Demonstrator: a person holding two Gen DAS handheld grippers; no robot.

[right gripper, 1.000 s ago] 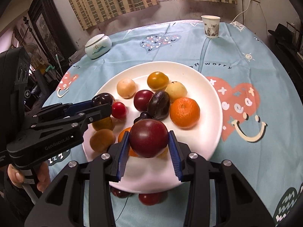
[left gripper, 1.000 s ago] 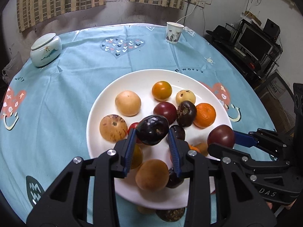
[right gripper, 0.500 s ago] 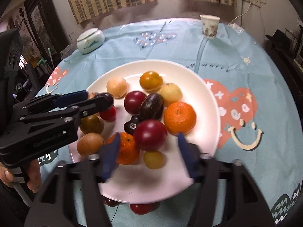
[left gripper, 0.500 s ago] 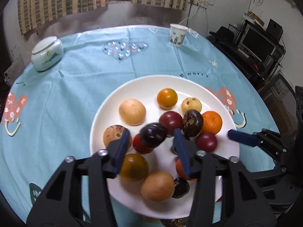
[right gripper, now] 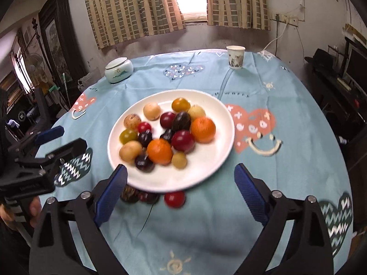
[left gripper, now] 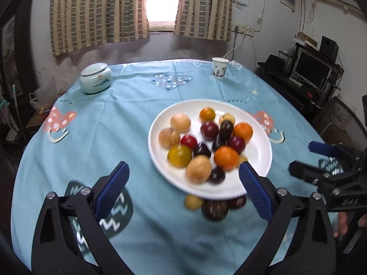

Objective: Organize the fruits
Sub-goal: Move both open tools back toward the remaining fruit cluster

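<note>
The plate point(right gripper: 220, 158) at frame centre is glossy white ceramic with a smooth glaze. The tablecloth point(right gripper: 206, 229) is matt woven cloth, slightly creased. The gripper point(right gripper: 180, 184) frame is matt black plastic with bright metal screw heads; its pads point(right gripper: 110, 192) are blue with a ribbed texture. The lidded jar point(right gripper: 118, 70), upper left, is glossy ceramic. The cup point(right gripper: 235, 57), upper right, looks like matt paper.

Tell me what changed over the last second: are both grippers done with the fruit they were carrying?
Yes. Both jaws have just been opening and are now wide with nothing between them. The left gripper let its dark purple fruit go onto the white plate; the right gripper released its red plum there too. Both pulled back toward the near table edge. Plate, lidded jar and paper cup stayed put.
</note>
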